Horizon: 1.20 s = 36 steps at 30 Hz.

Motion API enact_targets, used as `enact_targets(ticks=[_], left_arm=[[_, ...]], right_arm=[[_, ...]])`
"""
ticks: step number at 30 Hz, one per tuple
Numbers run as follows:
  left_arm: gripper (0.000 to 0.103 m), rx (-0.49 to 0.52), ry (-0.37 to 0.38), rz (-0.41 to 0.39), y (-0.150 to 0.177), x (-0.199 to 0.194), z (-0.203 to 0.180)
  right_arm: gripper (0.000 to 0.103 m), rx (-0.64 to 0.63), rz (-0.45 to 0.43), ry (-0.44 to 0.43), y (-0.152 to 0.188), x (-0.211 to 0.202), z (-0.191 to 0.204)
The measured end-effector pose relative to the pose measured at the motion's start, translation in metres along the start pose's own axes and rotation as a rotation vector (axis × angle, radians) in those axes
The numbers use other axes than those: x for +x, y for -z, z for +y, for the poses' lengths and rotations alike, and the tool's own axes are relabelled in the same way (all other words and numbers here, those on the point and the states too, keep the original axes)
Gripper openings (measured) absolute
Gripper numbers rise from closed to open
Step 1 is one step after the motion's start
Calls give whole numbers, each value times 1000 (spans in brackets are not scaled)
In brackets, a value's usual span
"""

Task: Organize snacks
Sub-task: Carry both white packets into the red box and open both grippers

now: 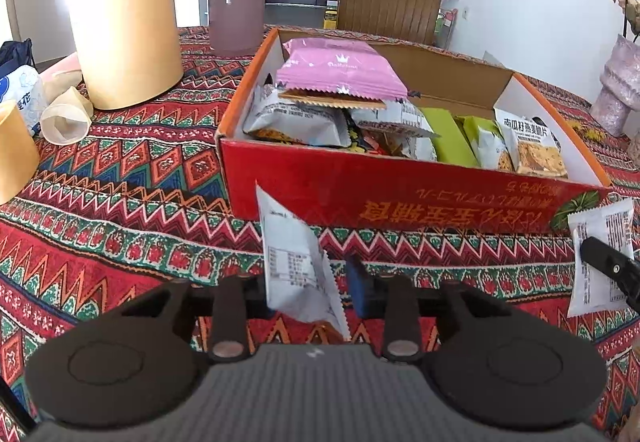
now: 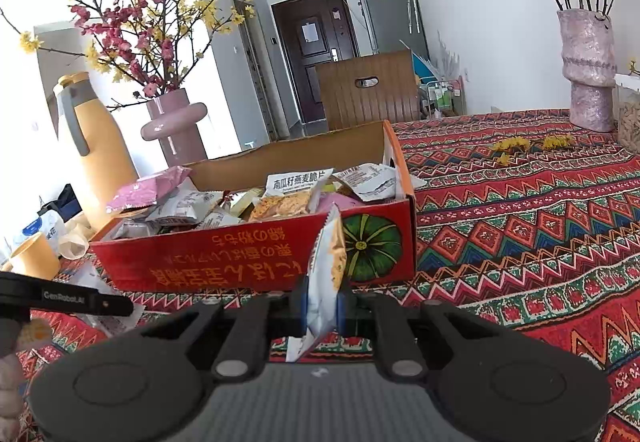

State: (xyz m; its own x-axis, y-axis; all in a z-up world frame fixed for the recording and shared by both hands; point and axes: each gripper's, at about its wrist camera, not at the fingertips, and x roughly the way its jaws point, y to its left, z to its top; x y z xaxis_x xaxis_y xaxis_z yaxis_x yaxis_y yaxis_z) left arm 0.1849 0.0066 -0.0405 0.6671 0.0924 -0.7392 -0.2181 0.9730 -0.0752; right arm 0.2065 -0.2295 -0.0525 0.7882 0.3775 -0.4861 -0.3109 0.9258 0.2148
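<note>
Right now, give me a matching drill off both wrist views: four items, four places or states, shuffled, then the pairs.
Items
1. left gripper
2. pink packet
3. yellow jug
4. right gripper

Places or states
A. lies on top of the snacks in the red box
B. shut on a white packet, label side facing the camera
C. stands on the tablecloth left of the box
D. shut on a snack packet seen edge-on

Pairs: 1-B, 2-A, 3-C, 4-D

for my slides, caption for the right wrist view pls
Right gripper clamps a snack packet before the red snack box.
</note>
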Motion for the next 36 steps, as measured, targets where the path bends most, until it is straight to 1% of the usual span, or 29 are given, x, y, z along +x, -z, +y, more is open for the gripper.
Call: enact_targets(ticks=[1,3,10,15,18,23,28,31,36], left_arm=[[17,1,4,1,0,0,0],[15,4,10,-6,1,-2,1],[14,26,41,-69,-1,-24,1],[14,60,70,-146,-11,-50,-5],[14,84,84,-196,-21,-62,-13],[14,112,99,-278,-47,-72,-31],[14,85,102,-316,-78,-64,-47],[14,74,83,-343,-93,-52,-54],[14,44,48,-402,-102,-31,-56]], right_arm=[[13,0,-1,-1,0,0,0],[13,0,-1,-2,0,0,0],[13,-2,-8,-10,0,-2,0],[13,-9,-23,-27,-6,-9,4],[13,-29,-41,-41,-17,-18,10],[13,-90,-106,-37,-51,-24,27],[13,-106,-130,-25,-83,-5,37],[13,-95,-140,-27,-96,14,40],[13,-46,-155,-31,-105,48,39]])
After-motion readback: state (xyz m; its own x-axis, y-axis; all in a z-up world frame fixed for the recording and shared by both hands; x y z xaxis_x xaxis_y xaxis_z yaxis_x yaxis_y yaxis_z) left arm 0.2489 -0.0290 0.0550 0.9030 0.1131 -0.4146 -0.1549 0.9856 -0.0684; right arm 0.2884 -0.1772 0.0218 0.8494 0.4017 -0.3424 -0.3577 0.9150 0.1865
